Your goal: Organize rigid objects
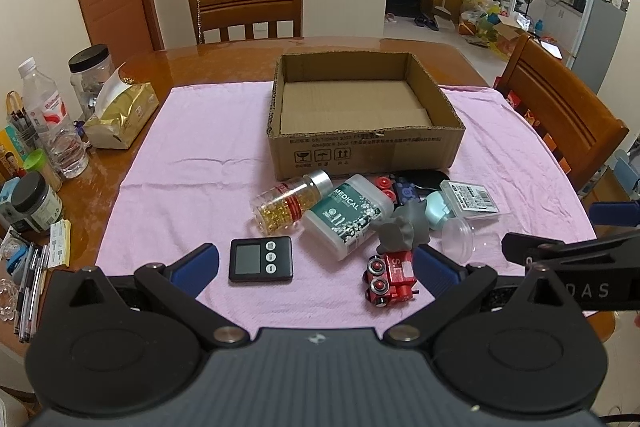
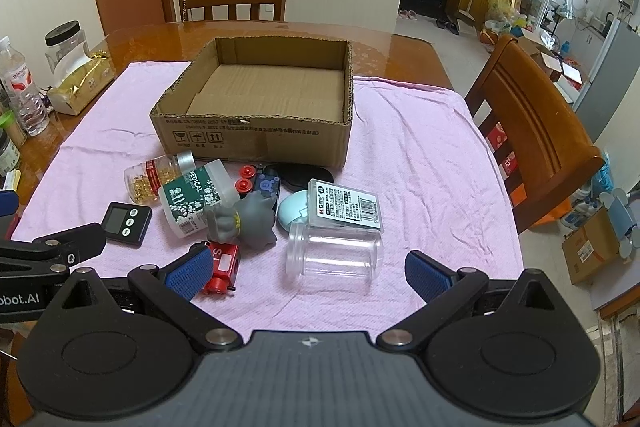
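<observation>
**Both grippers held wide over a heap of small things in front of the box**

A pink towel (image 1: 192, 147) covers most of the wooden table (image 1: 224, 55). On it, toward the far edge, stands a shallow cardboard box (image 1: 362, 151) with nothing inside.

The things to sort lie in a loose heap on the towel just in front of the box's near wall. At the left end a pill bottle (image 1: 290, 203) of yellow capsules lies on its side, touching a white and green bottle (image 1: 348, 217) marked MEDICAL. A black timer (image 1: 261, 259) lies flat and apart, nearer the towel's near edge. A grey toy figure (image 2: 240, 221) leans against a red toy train (image 1: 390, 277). To the right lie a clear jar (image 2: 334, 255) on its side, a pale blue round thing (image 2: 290, 213) and a flat clear case (image 2: 347, 209) with a barcode label resting partly on it. Behind them, against the box, sit a dark blue toy (image 2: 268, 187) with red wheels and a black flat thing (image 2: 302, 173).

The left gripper (image 1: 316, 267) hovers near the timer and train, jaws apart, holding nothing. The right gripper (image 2: 308, 273) hovers before the clear jar, jaws also apart and empty.

Along the table's left edge stand a water bottle (image 1: 52, 119), a tissue pack (image 1: 120, 119) and a jar (image 1: 90, 75) with a black lid.
</observation>
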`<state>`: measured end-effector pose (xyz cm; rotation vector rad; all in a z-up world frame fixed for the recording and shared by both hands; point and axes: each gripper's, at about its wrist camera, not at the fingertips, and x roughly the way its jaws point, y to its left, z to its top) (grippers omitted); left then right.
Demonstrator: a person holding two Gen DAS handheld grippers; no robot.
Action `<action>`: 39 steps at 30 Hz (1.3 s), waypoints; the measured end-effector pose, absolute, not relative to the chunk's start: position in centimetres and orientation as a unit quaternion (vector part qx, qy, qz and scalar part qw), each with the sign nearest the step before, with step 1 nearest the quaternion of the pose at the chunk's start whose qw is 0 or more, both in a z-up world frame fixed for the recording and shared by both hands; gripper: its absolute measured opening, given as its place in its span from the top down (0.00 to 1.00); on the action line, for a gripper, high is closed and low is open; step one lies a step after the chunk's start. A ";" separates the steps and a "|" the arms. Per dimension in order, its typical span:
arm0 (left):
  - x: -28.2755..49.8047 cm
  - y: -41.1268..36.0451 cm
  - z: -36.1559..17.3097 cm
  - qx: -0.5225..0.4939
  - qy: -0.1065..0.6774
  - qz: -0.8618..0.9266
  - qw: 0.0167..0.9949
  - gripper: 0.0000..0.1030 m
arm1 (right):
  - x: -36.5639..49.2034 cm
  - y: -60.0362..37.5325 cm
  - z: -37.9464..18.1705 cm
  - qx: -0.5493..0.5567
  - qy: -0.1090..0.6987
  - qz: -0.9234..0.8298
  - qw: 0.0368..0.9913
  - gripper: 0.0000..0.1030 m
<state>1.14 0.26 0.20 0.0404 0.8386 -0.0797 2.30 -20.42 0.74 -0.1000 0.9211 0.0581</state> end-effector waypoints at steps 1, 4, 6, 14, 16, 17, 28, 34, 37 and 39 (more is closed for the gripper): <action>1.2 0.2 0.1 0.021 0.404 -0.041 0.913 0.01 | 2.3 -20.4 0.7 -0.051 0.442 0.028 0.895 0.00; 1.3 0.2 -0.3 0.024 0.400 -0.045 0.915 0.01 | 2.5 -20.3 0.4 -0.057 0.441 0.027 0.895 0.00; 1.3 0.3 -0.5 0.025 0.395 -0.049 0.917 0.01 | 2.5 -20.3 0.2 -0.060 0.436 0.027 0.897 0.00; 1.8 0.5 -1.8 0.027 0.385 -0.062 0.920 0.01 | 2.7 -20.0 -0.8 -0.071 0.421 0.031 0.904 0.00; 1.9 0.5 -2.3 0.030 0.378 -0.070 0.923 0.01 | 2.8 -20.0 -1.3 -0.073 0.413 0.035 0.907 0.00; 2.0 0.5 -2.5 0.032 0.376 -0.072 0.923 0.01 | 2.9 -20.0 -1.5 -0.075 0.409 0.038 0.909 0.00; 5.2 2.2 -7.8 0.032 0.393 -0.032 0.918 0.01 | 3.3 -21.4 -5.8 -0.090 0.424 0.053 0.900 0.00; 7.7 3.6 -11.7 0.035 0.417 -0.001 0.908 0.01 | 3.5 -22.1 -7.7 -0.068 0.452 0.047 0.888 0.00; 8.9 3.7 -13.1 0.043 0.429 0.006 0.902 0.01 | 3.8 -22.2 -8.1 -0.062 0.457 0.046 0.886 0.00; 9.6 3.9 -13.9 0.044 0.436 0.007 0.899 0.01 | 4.1 -22.3 -8.2 -0.060 0.460 0.046 0.885 0.00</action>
